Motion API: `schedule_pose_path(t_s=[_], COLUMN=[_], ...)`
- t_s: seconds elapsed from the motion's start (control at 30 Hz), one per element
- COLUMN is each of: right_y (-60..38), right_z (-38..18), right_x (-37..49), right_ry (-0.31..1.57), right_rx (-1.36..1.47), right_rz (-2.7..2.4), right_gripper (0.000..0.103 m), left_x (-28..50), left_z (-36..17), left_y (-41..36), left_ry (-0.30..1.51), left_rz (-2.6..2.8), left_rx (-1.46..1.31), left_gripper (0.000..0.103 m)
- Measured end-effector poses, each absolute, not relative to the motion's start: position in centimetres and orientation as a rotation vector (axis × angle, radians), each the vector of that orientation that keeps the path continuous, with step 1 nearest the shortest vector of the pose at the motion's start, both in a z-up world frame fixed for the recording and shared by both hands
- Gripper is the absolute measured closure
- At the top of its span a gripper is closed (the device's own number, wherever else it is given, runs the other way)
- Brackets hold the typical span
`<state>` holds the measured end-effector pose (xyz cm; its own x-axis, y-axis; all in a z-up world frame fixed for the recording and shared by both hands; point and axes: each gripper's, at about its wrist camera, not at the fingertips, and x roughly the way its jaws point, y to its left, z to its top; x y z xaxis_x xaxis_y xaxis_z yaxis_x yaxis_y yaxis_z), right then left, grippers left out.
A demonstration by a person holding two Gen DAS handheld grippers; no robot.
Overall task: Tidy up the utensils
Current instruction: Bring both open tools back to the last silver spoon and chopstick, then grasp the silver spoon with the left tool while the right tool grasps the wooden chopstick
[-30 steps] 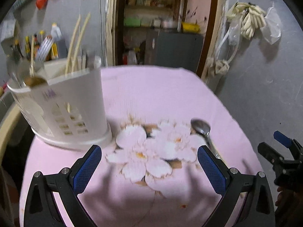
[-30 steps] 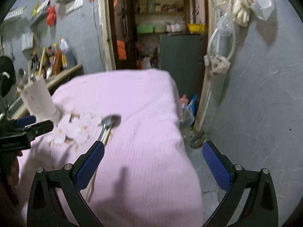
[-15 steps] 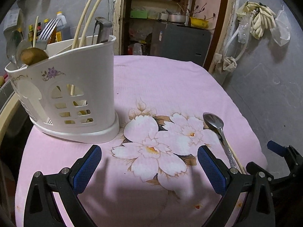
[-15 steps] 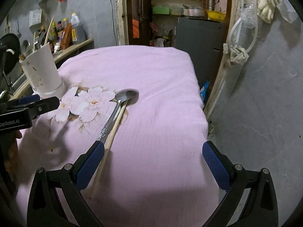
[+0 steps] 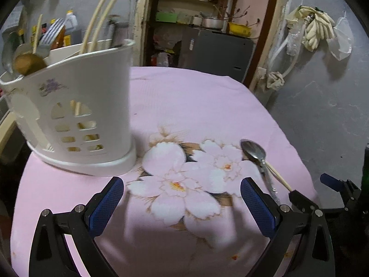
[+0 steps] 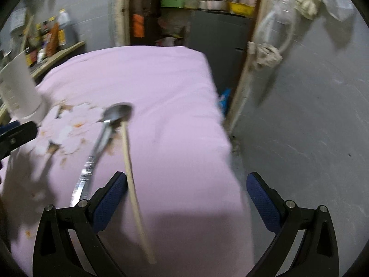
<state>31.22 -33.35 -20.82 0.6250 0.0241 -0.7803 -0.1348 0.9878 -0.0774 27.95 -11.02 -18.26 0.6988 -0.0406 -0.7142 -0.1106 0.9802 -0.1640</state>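
Behind the right claw (image 6: 186, 200), the spoon (image 6: 108, 127) handle's end hides.

Pink cloth (image 5: 184, 97) is being shown w/ a printed flower pattern (image 5: 182, 180): white petals, yellow-orange centres, brown-tan leaves. White utensil holder (image 5: 76, 106) is being seen w/ a small purple floral print near its top & arched cut-outs in its front wall. Cream-coloured chopsticks (image 5: 101, 20) & a brownish spoon bowl (image 5: 28, 63) are being shown inside it. Silver spoon (image 6: 110, 124), handle textured, & a pale tan chopstick (image 6: 133, 184) are being seen on the pink. Left gripper (image 5: 182, 205) & right gripper (image 6: 186, 203) are being shown as black frames w/ blue dimpled pads (image 5: 105, 204). Grey wall (image 5: 322, 115) is being seen at right.
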Motion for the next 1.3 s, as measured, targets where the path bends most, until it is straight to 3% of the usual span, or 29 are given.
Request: schedule_pose_path(t_s=[0.2,0.33,0.5,0.57,0.77,1.07,1.3], right_y=[-35.1,-34.4,-33.7,-33.9,-35.7,-36.5,-37.2], right_z=[-21.0,-21.1,-20.8,-20.7,-20.8,-20.8,-20.8], right_x=[31.1,30.8,30.7,30.7,30.5,29.2,30.0], right_ry=[0.897,0.882,0.872,0.872,0.881,0.925,0.951], right_rx=[-0.082,-0.123,-0.138,-0.132,-0.065,0.011,0.051], right_rz=[0.081,0.149,0.226,0.23,0.225,0.247,0.289], right_gripper=[0.008,0.034,0.062,0.078,0.097,0.099,0.099], left_x=[29.0,29.8,31.4,31.9,32.6,34.9,36.1], left_z=[-18.0,-17.9,-18.4,-18.6,-19.2,-20.7,-21.0], left_y=[-12.4,-13.3,-14.8,-15.0,-15.7,-17.7,-17.6], left_ry=[0.801,0.796,0.822,0.834,0.866,0.962,0.995], left_rz=[-0.068,-0.134,-0.204,-0.226,-0.268,-0.346,-0.361], left_rx=[-0.22,-0.229,-0.209,-0.212,-0.245,-0.275,-0.337], left_gripper=[0.001,0.005,0.025,0.03,0.043,0.071,0.077])
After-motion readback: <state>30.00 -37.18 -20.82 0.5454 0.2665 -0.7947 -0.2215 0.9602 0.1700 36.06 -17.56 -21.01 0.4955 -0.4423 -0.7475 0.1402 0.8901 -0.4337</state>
